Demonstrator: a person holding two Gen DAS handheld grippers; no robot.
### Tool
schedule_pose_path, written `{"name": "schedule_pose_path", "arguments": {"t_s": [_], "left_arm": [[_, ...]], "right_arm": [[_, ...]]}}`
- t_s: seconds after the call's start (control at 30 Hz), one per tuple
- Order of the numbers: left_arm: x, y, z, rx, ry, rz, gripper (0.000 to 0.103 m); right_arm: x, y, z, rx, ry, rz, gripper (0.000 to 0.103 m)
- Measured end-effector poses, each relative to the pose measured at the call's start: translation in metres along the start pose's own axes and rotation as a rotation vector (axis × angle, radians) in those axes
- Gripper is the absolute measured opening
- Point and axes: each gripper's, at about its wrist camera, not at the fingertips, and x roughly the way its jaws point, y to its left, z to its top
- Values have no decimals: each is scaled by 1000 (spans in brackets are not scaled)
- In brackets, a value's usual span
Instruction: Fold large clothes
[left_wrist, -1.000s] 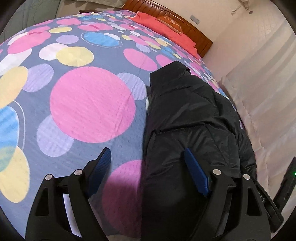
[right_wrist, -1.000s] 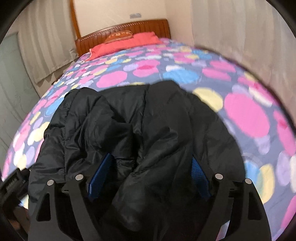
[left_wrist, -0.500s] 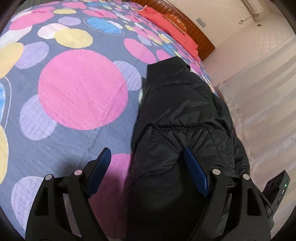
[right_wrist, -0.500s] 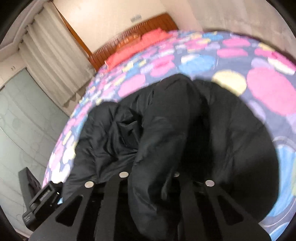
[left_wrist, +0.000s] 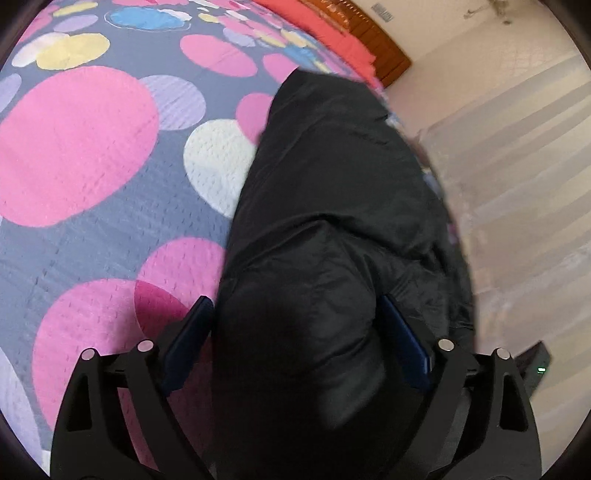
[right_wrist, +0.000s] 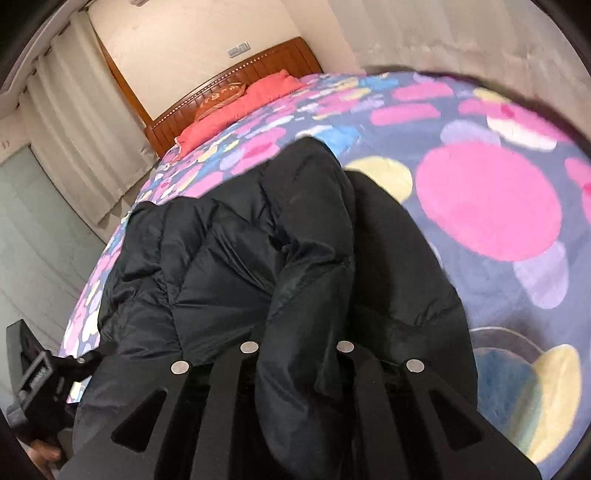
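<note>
1. Right hand-held gripper (right_wrist: 297, 350): nearest in its own view; jaws pressed together, pinching a raised fold of the black padded jacket (right_wrist: 310, 236), which drapes over and between the arms.
2. Left hand-held gripper (left_wrist: 295, 325): jaws spread wide and just been opening further; a bulge of the black padded jacket (left_wrist: 325, 229) sits between the blue pads (left_wrist: 406, 339); whether the pads press the cloth cannot be told.
3. Jacket position: bunched in folds along one side edge of the bed, lying on the bedspread.
4. Bedspread (left_wrist: 96, 155): grey-blue with large pink, yellow, white, lilac and blue circles; covers the bed.
5. Red pillow (right_wrist: 236, 110): at the far end of the bed, against the wooden headboard (right_wrist: 258, 66).
6. Pale curtains (right_wrist: 77, 140): hang beside the bed, beyond its jacket-side edge.
</note>
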Motion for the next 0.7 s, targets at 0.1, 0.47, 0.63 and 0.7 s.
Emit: {"name": "schedule_pose_path", "arguments": {"t_s": [0.1, 0.47, 0.63, 0.7], "left_arm": [[13, -4, 0, 35, -19, 49, 91], [-6, 15, 7, -26, 18, -25, 93], [-48, 14, 19, -4, -112, -10, 93], [-52, 11, 29, -2, -135, -6, 93]], "right_arm": [[11, -5, -7, 4, -7, 6, 9], [5, -15, 5, 70, 49, 62, 24], [-42, 4, 22, 18, -31, -108, 37], [-57, 16, 33, 25, -84, -117, 37]]}}
